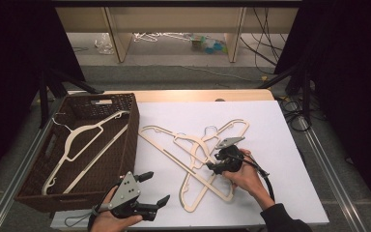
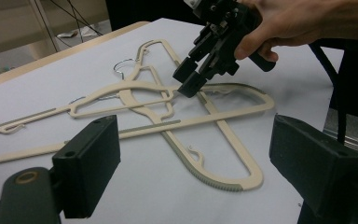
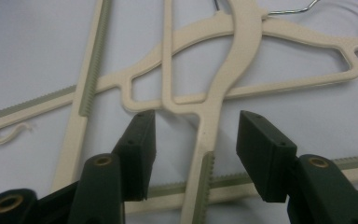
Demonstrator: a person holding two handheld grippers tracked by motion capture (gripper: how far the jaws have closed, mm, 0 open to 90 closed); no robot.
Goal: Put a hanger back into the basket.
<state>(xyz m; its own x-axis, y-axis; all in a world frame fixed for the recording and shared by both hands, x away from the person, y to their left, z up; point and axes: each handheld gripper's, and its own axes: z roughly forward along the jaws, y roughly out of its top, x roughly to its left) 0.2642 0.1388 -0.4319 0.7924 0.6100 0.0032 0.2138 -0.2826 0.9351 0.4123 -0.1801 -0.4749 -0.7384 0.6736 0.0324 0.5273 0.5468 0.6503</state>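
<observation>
**Right fingers straddle a hanger arm on the desk**

The right gripper (image 1: 218, 159) is down over the heap of cream hangers (image 1: 193, 159) on the white desk (image 1: 280, 145). Its fingers (image 3: 140, 144) stand about half apart, one on each side of the top hanger (image 3: 214, 112), whose arm with the ribbed grey strip runs up between them. Neither pad presses on it: there is a clear gap on both sides. In the left gripper view that same gripper (image 2: 191, 81) tilts down from the upper right in a hand (image 2: 303, 23), its tips right at the spot where the hangers cross.

Three hangers lie crossed under and around those fingers, their wire hooks just beyond the tips, toward the far side of the desk.

The left gripper (image 1: 155, 189) hangs near the desk's front edge, well to the near left of the heap. Its fingers (image 2: 93, 163) are spread wide with nothing between them, pointing toward the heap.

Left of the left fingers sits a dark wicker basket (image 1: 125, 145), with one more hanger (image 1: 84, 145) lying slantwise inside it.
</observation>
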